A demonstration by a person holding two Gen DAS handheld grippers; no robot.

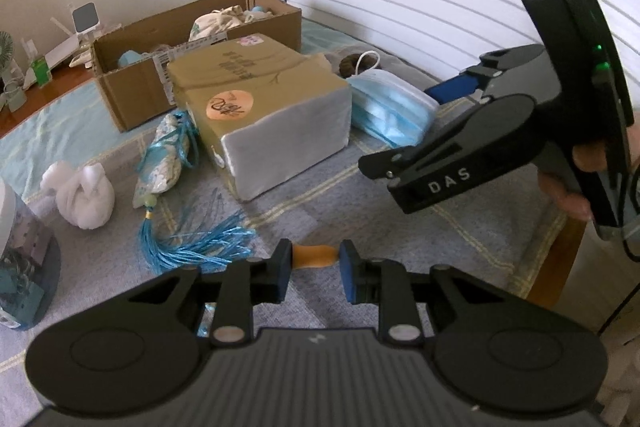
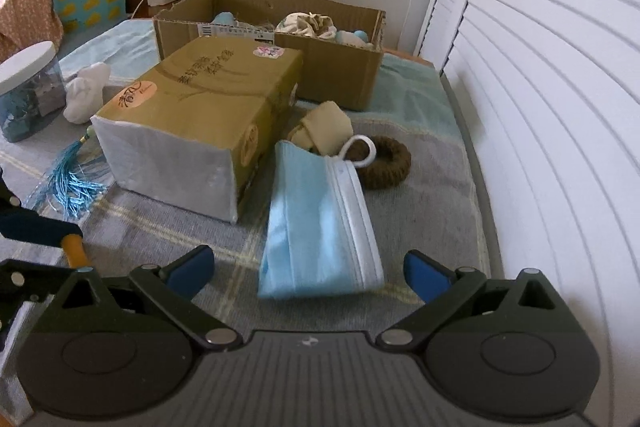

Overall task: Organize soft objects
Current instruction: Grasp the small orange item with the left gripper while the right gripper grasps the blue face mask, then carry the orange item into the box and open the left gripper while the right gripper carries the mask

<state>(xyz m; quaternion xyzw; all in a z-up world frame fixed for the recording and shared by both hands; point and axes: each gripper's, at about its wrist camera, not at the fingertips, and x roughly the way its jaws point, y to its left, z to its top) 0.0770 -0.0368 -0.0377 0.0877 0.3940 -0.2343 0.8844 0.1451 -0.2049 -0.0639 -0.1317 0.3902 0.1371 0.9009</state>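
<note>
My left gripper [image 1: 314, 273] is shut on a small orange soft piece [image 1: 314, 255], pinched end to end just above the plaid cloth. It shows again at the left edge of the right wrist view as the orange piece [image 2: 74, 247]. My right gripper [image 2: 310, 271] stands open, with the near end of a stack of blue face masks [image 2: 320, 219] lying between its pads, which do not touch it. In the left wrist view the right gripper [image 1: 396, 127] hovers by the masks [image 1: 388, 107]. An open cardboard box [image 2: 332, 79] holding soft items stands at the back.
A gold tissue pack [image 2: 200, 115] lies mid-cloth. A blue tasselled sachet [image 1: 168, 155], a white folded towel figure [image 1: 84, 195] and a lidded jar [image 2: 28, 95] are on the left. A brown ring [image 2: 384, 163] and beige cloth [image 2: 324, 127] lie behind the masks. White louvred doors [image 2: 540, 107] run along the right.
</note>
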